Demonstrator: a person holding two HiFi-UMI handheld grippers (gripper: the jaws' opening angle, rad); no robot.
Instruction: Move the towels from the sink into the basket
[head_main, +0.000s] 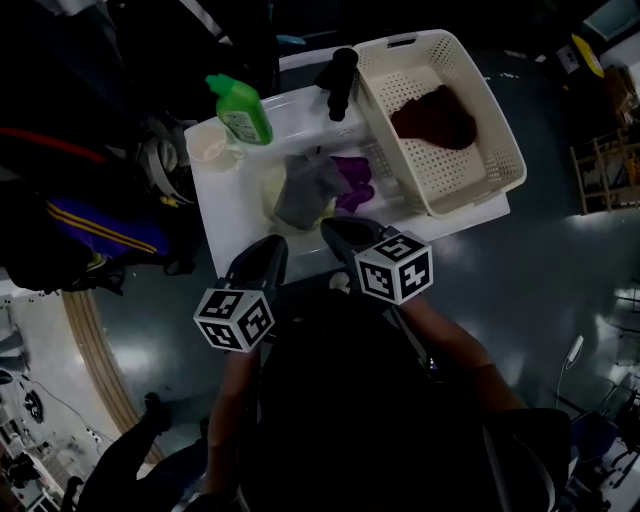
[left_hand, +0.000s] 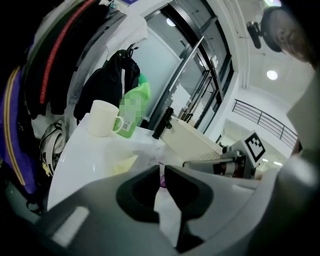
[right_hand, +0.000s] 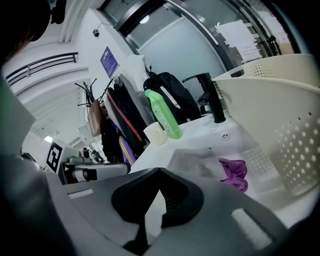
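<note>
White sink, left gripper, right gripper, tilted downward

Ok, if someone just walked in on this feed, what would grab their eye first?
Probably the dark red towel lying alone in the white basket right of the sink. Then the grey towel and purple towel bunched in that sink, with the left hand-held gripper and right hand-held gripper poised at its near edge.
</note>
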